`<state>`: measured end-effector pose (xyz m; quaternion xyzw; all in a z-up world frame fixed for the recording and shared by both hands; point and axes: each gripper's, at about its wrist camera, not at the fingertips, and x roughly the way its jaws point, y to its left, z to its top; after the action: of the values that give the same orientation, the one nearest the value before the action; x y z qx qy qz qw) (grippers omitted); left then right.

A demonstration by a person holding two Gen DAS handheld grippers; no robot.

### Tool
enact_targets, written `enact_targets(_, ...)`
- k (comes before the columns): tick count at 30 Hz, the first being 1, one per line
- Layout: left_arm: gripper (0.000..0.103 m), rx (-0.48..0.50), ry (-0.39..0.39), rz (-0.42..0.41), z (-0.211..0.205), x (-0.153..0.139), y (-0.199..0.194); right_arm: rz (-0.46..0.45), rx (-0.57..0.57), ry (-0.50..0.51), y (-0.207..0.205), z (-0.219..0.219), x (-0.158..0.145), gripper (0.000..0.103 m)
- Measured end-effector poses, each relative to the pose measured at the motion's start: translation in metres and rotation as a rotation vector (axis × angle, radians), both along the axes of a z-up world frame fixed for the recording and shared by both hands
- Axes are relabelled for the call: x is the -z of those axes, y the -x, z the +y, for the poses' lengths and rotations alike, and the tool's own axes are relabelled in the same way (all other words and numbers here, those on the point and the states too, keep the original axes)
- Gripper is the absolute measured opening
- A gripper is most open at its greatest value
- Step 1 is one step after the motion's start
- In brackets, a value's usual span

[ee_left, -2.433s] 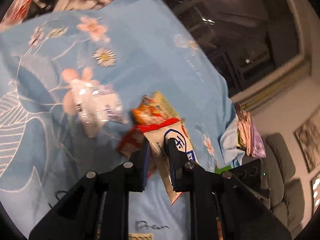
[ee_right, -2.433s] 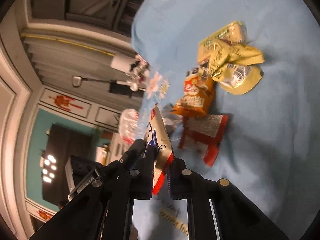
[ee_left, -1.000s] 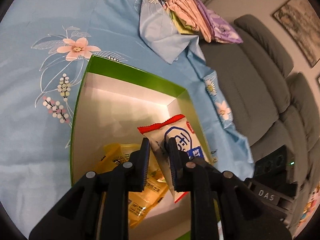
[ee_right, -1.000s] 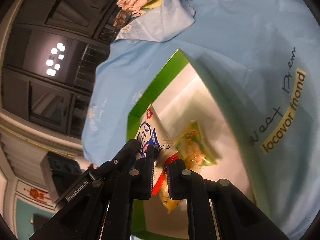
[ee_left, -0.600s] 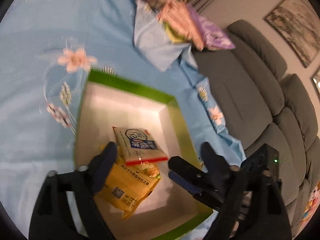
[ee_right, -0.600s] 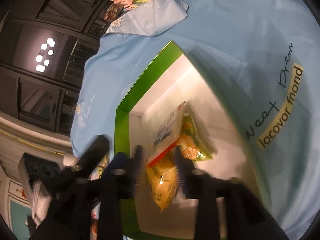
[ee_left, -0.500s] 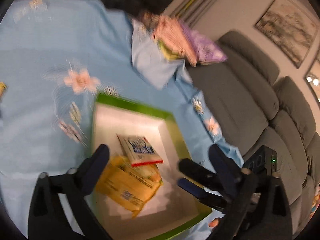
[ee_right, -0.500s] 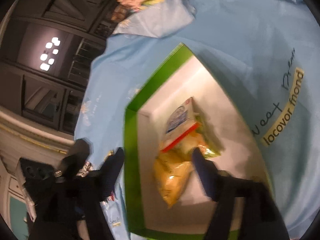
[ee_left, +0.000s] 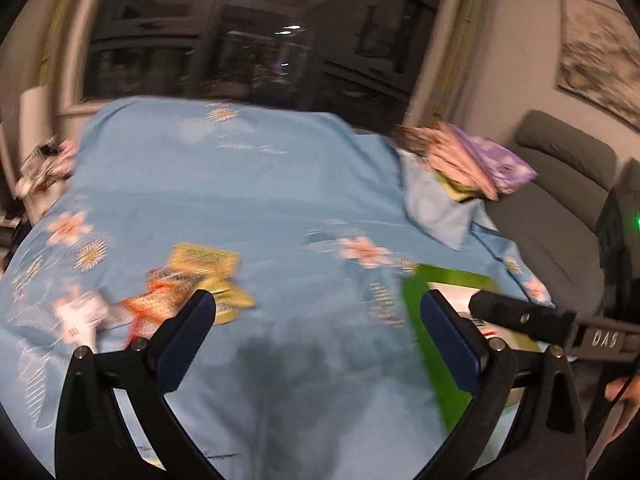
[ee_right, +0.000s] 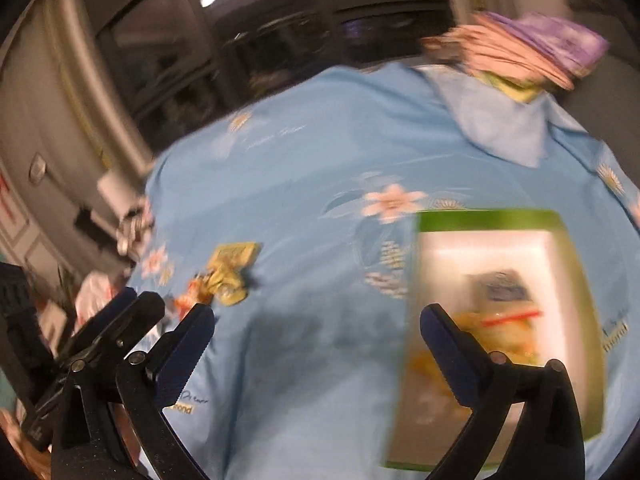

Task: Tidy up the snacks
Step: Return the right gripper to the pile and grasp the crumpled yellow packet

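A green-rimmed box (ee_right: 488, 217) lies on the blue floral cloth, at the right in both views (ee_left: 416, 292). Inside it lie a white, blue and red snack packet (ee_right: 502, 290) and yellow packets (ee_right: 432, 364). A loose pile of snacks sits on the cloth to the left: a yellow packet (ee_left: 202, 258), an orange one (ee_left: 160, 300) and a white one (ee_left: 78, 316); it also shows in the right wrist view (ee_right: 228, 272). My left gripper (ee_left: 318, 312) is open and empty above the cloth. My right gripper (ee_right: 316, 328) is open and empty too. Both views are blurred.
The blue cloth (ee_left: 240, 184) covers the whole table. A stack of folded pink and purple fabrics (ee_left: 476, 160) lies at the far right corner. A grey sofa (ee_left: 568, 208) stands to the right. Dark windows are behind.
Both grippers held the white packet together, carried it over the box, opened and dropped it onto the yellow packets. Both have since pulled back and swung left toward the loose pile.
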<state>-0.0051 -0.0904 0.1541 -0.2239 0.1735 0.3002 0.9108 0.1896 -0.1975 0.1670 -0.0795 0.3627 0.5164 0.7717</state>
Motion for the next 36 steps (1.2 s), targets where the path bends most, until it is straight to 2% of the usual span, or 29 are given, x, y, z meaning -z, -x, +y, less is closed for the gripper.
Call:
enact_targets(2, 0.103, -0.043, 0.039, 0.01, 0.018, 0.011, 0.019, 0.016, -0.043, -0.005, 0.015, 0.023, 0.005, 0.102)
enact_targets(4, 0.103, -0.089, 0.079, 0.018, 0.033, 0.023, 0.036, 0.053, -0.041, -0.003, 0.018, 0.046, 0.012, 0.102)
enact_targets(6, 0.103, -0.118, 0.13, -0.005, 0.044, 0.037, 0.054, 0.083, -0.042, 0.001, 0.021, 0.067, 0.019, 0.102)
enact_targets(9, 0.103, -0.135, 0.207, -0.052, 0.056, 0.058, 0.074, 0.086, -0.056, 0.071, 0.028, 0.111, 0.033, 0.102)
enact_targets(13, 0.103, -0.165, 0.236, 0.004, 0.062, 0.076, 0.077, 0.1, -0.09, 0.145, 0.037, 0.156, 0.055, 0.102)
enact_targets(19, 0.103, -0.18, 0.31, 0.002, 0.057, 0.091, 0.086, 0.15, -0.077, 0.255, 0.034, 0.214, 0.089, 0.102)
enact_targets(22, 0.103, -0.186, 0.279, 0.027, 0.054, 0.089, 0.084, 0.157, -0.05, 0.32, 0.031, 0.235, 0.114, 0.102)
enact_targets(23, 0.103, -0.181, 0.268, 0.034, 0.056, 0.09, 0.083, 0.168, -0.041, 0.334, 0.03, 0.239, 0.122, 0.101)
enact_targets(24, 0.103, -0.171, 0.263, 0.037, 0.056, 0.09, 0.082, 0.189, -0.03, 0.344, 0.028, 0.241, 0.13, 0.091)
enact_targets(25, 0.103, -0.162, 0.269, 0.042, 0.056, 0.091, 0.082, 0.246, -0.023, 0.339, 0.024, 0.242, 0.139, 0.076)
enact_targets(27, 0.103, -0.156, 0.29, 0.042, 0.057, 0.094, 0.085, 0.321, -0.042, 0.294, 0.023, 0.24, 0.146, 0.061)
enact_targets(30, 0.103, -0.17, 0.334, 0.023, 0.064, 0.096, 0.096, 0.308, -0.027, 0.267, 0.027, 0.228, 0.139, 0.055)
enact_targets(33, 0.103, -0.199, 0.375, -0.015, 0.071, 0.097, 0.111, 0.42, -0.069, 0.206, 0.027, 0.204, 0.133, 0.052)
enact_targets(36, 0.103, -0.211, 0.4, -0.036, 0.07, 0.097, 0.123, 0.401, -0.12, 0.15, 0.044, 0.164, 0.116, 0.052)
